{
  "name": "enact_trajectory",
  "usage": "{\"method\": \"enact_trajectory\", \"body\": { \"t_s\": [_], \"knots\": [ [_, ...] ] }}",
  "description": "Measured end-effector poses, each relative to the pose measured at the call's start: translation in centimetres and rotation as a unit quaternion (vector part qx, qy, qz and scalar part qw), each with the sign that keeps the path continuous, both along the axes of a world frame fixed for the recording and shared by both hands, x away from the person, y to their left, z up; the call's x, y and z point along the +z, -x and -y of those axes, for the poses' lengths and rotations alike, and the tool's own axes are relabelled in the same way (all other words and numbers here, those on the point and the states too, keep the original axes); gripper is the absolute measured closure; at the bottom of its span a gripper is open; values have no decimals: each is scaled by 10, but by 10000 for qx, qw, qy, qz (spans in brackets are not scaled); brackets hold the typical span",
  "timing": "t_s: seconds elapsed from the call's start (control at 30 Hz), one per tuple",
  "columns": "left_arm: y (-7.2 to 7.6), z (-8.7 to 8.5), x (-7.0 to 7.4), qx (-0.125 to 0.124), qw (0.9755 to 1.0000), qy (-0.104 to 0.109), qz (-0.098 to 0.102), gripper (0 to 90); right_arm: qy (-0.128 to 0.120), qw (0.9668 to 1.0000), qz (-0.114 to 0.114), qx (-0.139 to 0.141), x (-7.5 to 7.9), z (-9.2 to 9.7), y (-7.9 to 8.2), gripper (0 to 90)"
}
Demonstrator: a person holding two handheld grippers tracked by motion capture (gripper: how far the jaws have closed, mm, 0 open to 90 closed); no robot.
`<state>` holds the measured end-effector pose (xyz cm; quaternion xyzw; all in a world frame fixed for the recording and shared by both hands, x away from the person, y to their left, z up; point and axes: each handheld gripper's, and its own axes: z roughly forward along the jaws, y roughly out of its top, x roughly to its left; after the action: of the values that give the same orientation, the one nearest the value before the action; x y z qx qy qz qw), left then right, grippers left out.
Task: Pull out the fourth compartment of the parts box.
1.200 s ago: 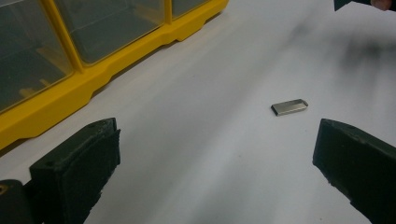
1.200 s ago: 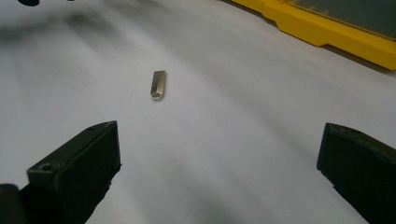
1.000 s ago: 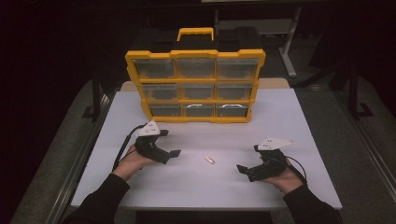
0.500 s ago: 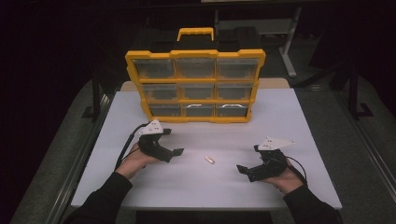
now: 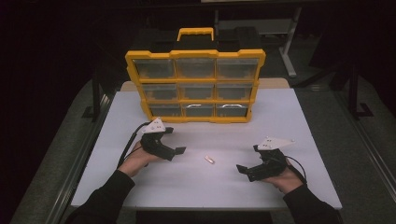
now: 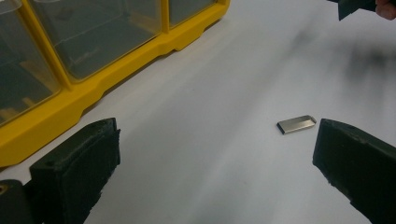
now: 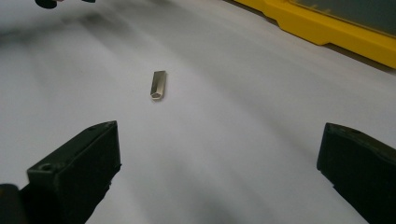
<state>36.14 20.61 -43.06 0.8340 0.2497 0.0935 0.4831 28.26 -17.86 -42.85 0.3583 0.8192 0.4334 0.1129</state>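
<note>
- White table (image 5: 289,121), bare and flat, long edges running left to right.
- At the middle of the far edge, a yellow organizer (image 5: 195,86) stands upright, its clear drawers facing the near edge.
- Out on the open top, a small metal piece (image 5: 209,159) lies flat, roughly midway between the left and right edges, nearer the near edge, well apart from the organizer.
- Metal piece again in the left gripper view (image 6: 296,124): silvery, slim.
</note>
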Motion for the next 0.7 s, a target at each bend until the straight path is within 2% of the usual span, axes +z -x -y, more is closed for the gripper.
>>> {"method": "enact_trajectory", "body": {
  "t_s": [0.7],
  "knots": [
    [-7, 9, 2, 8, 9999, 56, 119, 4, 1, 10000, -15, -2, -1, -1, 0, 0]
  ]
}}
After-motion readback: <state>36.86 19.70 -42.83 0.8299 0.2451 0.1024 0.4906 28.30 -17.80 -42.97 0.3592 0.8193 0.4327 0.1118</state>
